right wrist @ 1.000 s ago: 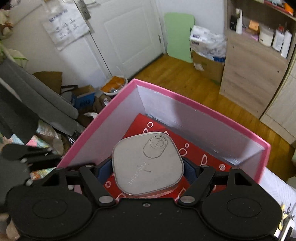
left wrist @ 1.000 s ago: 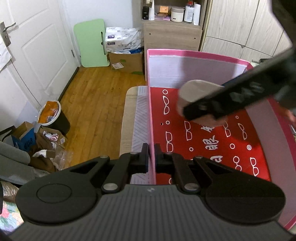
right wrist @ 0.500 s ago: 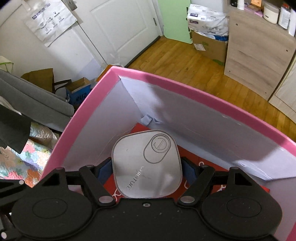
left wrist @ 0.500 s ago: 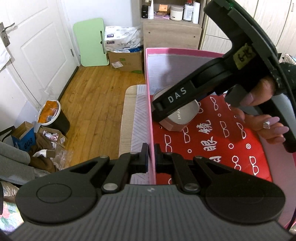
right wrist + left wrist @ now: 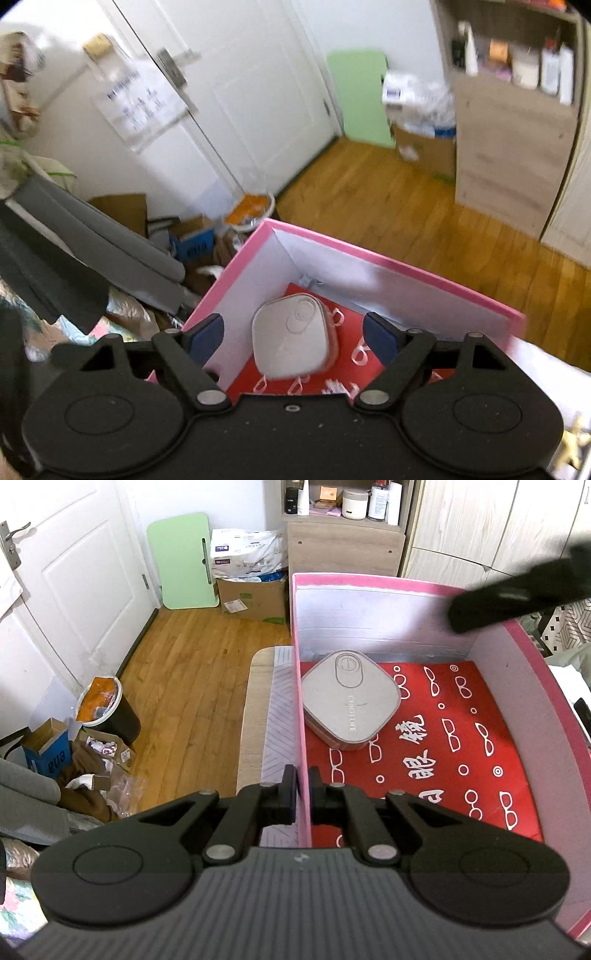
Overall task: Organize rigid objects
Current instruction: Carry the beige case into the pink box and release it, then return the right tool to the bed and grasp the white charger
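A grey rounded-square case [image 5: 350,698] lies on the red patterned floor of the pink box [image 5: 509,635], in its far left corner. It also shows in the right wrist view [image 5: 293,341]. My left gripper [image 5: 303,794] is shut on the box's left wall [image 5: 300,716]. My right gripper [image 5: 293,334] is open and empty, raised above the case; it appears as a dark blur [image 5: 517,598] in the left wrist view at the upper right.
The box sits on a bed edge [image 5: 255,716]. On the wood floor [image 5: 184,686] are a bin [image 5: 107,709], cardboard boxes [image 5: 255,598] and a green board [image 5: 181,559]. A shelf unit [image 5: 343,539] stands behind the box.
My right gripper opened, let go of the grey case in the box's corner, and lifted up and back out of the box. The left gripper kept its hold on the wall.
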Demonstrator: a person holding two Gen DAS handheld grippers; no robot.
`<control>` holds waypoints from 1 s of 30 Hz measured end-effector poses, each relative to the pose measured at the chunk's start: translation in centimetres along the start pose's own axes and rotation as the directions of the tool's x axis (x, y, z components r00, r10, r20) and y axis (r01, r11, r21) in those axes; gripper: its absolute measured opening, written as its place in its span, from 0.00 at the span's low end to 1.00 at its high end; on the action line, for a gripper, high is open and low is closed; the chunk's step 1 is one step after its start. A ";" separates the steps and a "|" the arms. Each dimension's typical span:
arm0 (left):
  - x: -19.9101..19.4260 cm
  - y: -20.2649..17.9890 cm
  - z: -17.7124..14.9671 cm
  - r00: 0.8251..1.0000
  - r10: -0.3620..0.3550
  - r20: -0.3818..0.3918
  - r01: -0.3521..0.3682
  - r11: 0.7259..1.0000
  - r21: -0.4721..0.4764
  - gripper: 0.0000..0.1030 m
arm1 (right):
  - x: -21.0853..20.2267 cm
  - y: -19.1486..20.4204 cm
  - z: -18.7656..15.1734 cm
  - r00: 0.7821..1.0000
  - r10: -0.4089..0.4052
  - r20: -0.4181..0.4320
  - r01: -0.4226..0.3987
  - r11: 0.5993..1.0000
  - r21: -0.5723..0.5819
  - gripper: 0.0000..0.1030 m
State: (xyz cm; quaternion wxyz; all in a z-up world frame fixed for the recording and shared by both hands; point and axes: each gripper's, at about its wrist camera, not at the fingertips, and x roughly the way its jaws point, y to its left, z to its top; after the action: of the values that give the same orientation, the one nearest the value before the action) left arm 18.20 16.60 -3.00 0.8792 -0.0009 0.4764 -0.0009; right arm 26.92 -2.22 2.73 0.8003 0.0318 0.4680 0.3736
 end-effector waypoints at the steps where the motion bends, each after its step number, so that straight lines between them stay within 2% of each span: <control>1: 0.0 0.0 0.0 1.000 0.001 -0.001 -0.001 1.000 0.001 0.05 | -1.0 -0.1 -0.5 1.000 -0.002 0.016 0.002 1.000 -0.005 0.84; 7: 0.0 0.1 0.0 1.000 -0.005 -0.004 0.005 1.000 -0.010 0.05 | -7.6 -1.3 -5.6 0.986 -0.080 0.143 0.088 0.995 -0.044 0.84; 11: 0.0 0.4 -0.1 1.000 -0.015 -0.002 0.015 1.000 -0.024 0.05 | -10.5 -2.7 -10.0 0.950 -0.181 0.255 0.196 0.980 -0.031 0.84; 14: 0.0 0.4 -0.2 1.000 -0.018 0.000 0.018 0.999 -0.027 0.05 | -11.7 -5.1 -12.8 0.920 -0.275 0.281 0.267 0.961 0.069 0.84; 18: 0.0 0.4 -0.2 1.000 -0.017 0.000 0.017 1.000 -0.024 0.05 | -12.3 -8.3 -16.4 0.886 -0.401 0.232 0.351 0.908 0.229 0.84; 22: 0.1 0.4 -0.1 1.000 -0.018 0.000 0.018 0.999 -0.027 0.05 | -12.1 -9.7 -18.8 0.880 -0.444 0.172 0.372 0.866 0.333 0.84; 25: 0.1 0.4 -0.1 1.000 -0.021 0.000 0.021 0.999 -0.034 0.06 | -11.4 -9.6 -20.0 0.885 -0.446 0.132 0.383 0.860 0.337 0.80; 30: 0.1 0.5 -0.1 1.000 -0.021 0.001 0.021 0.999 -0.035 0.06 | -9.5 -8.1 -20.9 0.876 -0.481 0.042 0.457 0.853 0.251 0.62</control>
State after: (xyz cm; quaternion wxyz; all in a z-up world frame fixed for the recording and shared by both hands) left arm 18.12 17.06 -3.13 0.8790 -0.0212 0.4763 -0.0017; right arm 12.66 -20.23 -5.33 0.8808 0.0296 0.4603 0.1071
